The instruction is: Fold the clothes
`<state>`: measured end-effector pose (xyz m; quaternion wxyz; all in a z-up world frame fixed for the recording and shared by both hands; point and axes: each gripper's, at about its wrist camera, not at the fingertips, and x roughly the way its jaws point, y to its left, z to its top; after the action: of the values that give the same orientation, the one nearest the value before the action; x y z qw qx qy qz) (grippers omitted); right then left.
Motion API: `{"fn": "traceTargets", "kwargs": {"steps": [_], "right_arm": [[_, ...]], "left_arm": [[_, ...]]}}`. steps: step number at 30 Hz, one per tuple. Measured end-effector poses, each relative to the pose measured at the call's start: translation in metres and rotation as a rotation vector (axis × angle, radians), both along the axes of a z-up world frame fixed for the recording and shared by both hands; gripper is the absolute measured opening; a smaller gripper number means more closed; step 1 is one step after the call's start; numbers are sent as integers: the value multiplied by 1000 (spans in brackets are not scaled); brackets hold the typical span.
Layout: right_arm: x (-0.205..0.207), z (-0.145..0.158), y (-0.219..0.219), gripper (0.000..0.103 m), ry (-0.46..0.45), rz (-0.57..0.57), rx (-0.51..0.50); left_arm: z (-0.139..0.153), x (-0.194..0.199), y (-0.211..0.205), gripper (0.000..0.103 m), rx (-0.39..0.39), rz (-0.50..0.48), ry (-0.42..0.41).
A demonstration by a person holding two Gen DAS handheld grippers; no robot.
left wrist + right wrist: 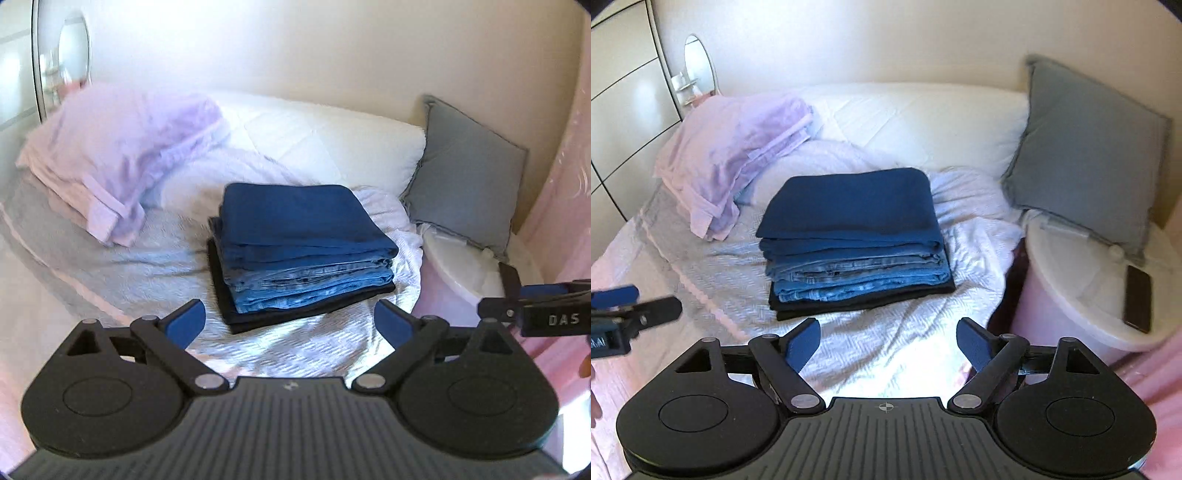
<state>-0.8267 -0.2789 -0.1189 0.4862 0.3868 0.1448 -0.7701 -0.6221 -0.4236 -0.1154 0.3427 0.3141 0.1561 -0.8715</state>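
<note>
A neat stack of folded clothes (303, 251) lies on the white bedspread (288, 347): a dark blue piece on top, faded denim beneath, a black piece at the bottom. The right wrist view shows the same stack (857, 240) ahead of it. My left gripper (290, 319) is open and empty, hovering just short of the stack's near edge. My right gripper (888, 338) is also open and empty, a little further back. The other gripper shows at each view's edge, the right one (535, 314) and the left one (624, 314).
A lilac pillow (738, 155) leans at the back left and a grey cushion (1086, 147) at the right. A white round side table (1089, 288) beside the bed carries a dark phone (1137, 299). A cupboard (624, 110) and an oval mirror (700, 66) stand at the left.
</note>
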Motion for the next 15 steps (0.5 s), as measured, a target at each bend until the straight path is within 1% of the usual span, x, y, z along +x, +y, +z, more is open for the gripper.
{"fn": "traceTargets", "kwargs": {"steps": [1, 2, 5, 6, 9, 11, 15], "right_arm": [[8, 4, 7, 87, 3, -3, 1], [15, 8, 13, 90, 7, -5, 1], [31, 19, 30, 100, 12, -14, 1], [35, 22, 36, 101, 11, -16, 3], [38, 27, 42, 101, 18, -5, 17], [39, 30, 46, 101, 24, 3, 26], [40, 37, 53, 101, 34, 18, 40]], "left_arm": [[3, 5, 7, 97, -9, 8, -8], [6, 10, 14, 98, -19, 16, -17], [10, 26, 27, 98, 11, 56, -25], [11, 31, 31, 99, 24, 69, -29], [12, 39, 42, 99, 73, 101, -65], [15, 41, 48, 98, 92, 120, -59], [19, 39, 61, 95, 119, 105, -62]]}}
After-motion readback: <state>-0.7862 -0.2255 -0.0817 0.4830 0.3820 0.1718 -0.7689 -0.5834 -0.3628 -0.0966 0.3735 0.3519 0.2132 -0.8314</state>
